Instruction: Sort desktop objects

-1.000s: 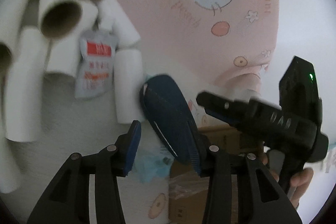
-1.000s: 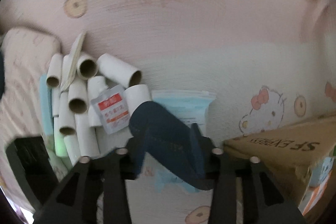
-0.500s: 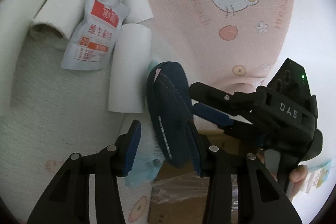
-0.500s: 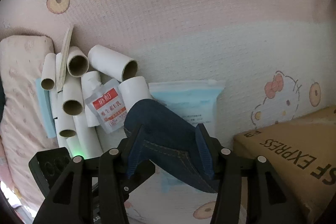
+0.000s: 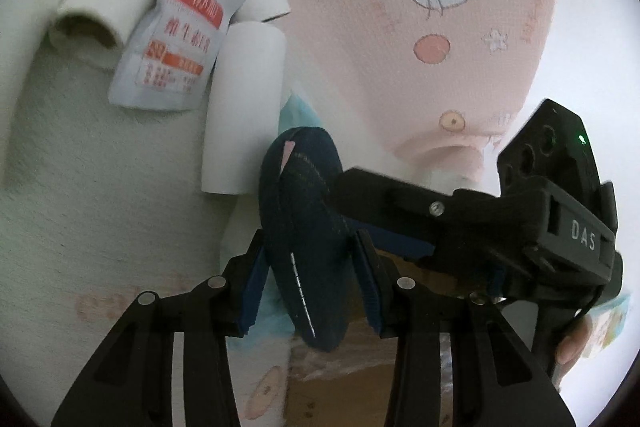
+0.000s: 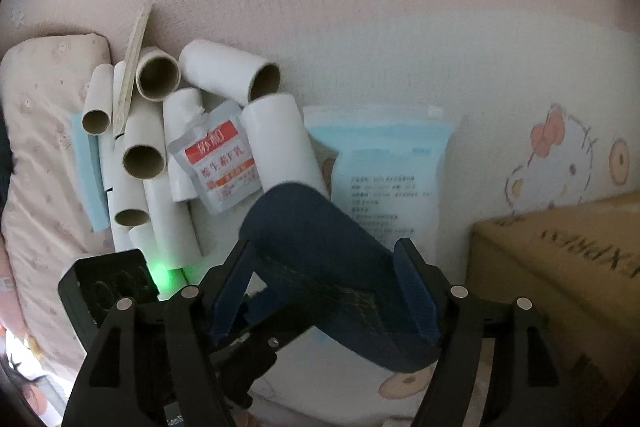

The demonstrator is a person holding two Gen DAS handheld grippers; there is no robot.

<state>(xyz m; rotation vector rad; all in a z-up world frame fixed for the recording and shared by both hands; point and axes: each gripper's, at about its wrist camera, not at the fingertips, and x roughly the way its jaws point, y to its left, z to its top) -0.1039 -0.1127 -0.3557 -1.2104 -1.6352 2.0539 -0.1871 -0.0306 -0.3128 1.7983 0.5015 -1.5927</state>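
Observation:
A dark blue denim pouch point(image 5: 304, 227) hangs just above the bedsheet, and my left gripper point(image 5: 308, 251) is shut on it, a blue pad pressing each side. My right gripper point(image 6: 324, 251) points steeply down over the same pouch point(image 6: 320, 227). Its jaws are opening and the pads stand off the cloth on both sides. In the left wrist view one of the right gripper's fingers point(image 5: 384, 191) reaches in from the right beside the pouch. The left gripper's black body point(image 6: 108, 287) with a green light shows low on the left in the right wrist view.
Several white cardboard tubes point(image 6: 224, 79) lie heaped on the left, a red-and-white sachet point(image 6: 220, 155) on top of them. A pale blue mask pack point(image 6: 392, 155) lies under the pouch. A cardboard box point(image 6: 560, 259) stands on the right and a pink pillow point(image 6: 40, 131) on the far left.
My right gripper's jaws have spread wide and come off the denim pouch. Both grippers have sunk a little toward the sheet. The left gripper keeps its hold.

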